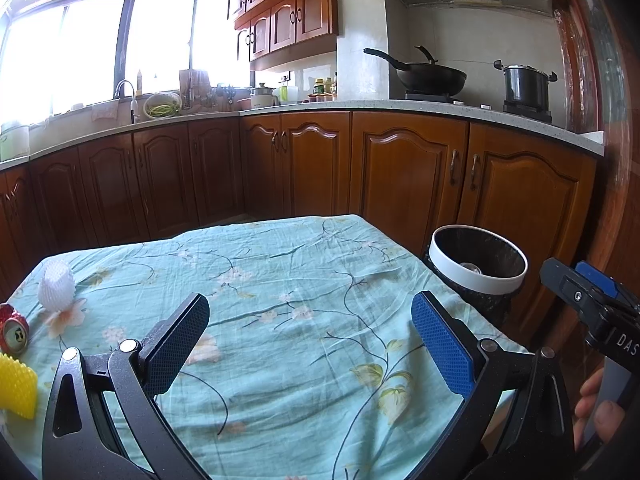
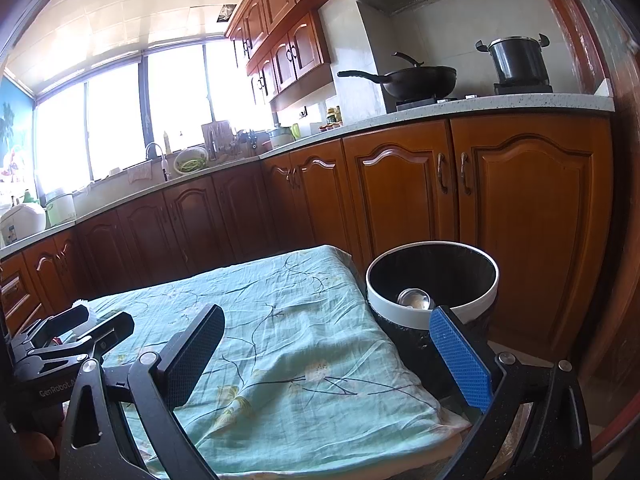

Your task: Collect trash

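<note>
Both grippers hang with jaws spread wide and empty – left gripper and right gripper – over a wrinkled mint floral tablecloth. At its left edge lie a ridged yellow piece, a crushed red can and a white foam net. Beside the table's right edge stands a round white-rimmed bin, black-lined, a shiny metal can inside

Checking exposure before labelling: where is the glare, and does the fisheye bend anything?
Left wrist view: windows blown out white, table evenly lit, counter edge bowed. Right wrist view: same window glare, horizon tilted, cabinets curved, bin interior dark.
</note>
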{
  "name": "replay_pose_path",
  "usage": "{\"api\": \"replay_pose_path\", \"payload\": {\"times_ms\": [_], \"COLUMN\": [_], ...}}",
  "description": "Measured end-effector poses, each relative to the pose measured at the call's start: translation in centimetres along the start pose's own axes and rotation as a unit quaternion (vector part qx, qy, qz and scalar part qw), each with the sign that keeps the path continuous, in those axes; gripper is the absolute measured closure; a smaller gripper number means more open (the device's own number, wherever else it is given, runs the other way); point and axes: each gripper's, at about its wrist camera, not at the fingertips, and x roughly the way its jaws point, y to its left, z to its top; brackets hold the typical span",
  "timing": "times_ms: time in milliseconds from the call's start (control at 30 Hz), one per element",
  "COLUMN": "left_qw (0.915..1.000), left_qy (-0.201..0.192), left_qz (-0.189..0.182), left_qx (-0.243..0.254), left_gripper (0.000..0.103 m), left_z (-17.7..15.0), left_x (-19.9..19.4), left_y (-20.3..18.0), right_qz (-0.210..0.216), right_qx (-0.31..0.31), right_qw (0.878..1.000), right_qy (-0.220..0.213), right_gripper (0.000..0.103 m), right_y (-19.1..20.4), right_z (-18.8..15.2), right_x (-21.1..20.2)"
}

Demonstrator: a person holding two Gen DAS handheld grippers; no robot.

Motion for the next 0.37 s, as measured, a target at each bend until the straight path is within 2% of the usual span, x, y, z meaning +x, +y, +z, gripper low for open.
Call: {"api": "replay_pose_path", "payload": {"times_ms": [367], "left_qw": [0.9999], "left_qy": [0.014], "left_qz": [-0.003], "left_qx": [-0.009], "left_gripper": [0.0], "left_z": [-0.4], "left_x": [1.0], "left_y": [0.7], "right_qz": [0.01], "right_qx": [0.006], "right_qw": [1.0], "right_qy": [0.018], "right_gripper": [0.0], "right_y": [0.0], "right_z": [-0.3], "right_x": [1.5]}}
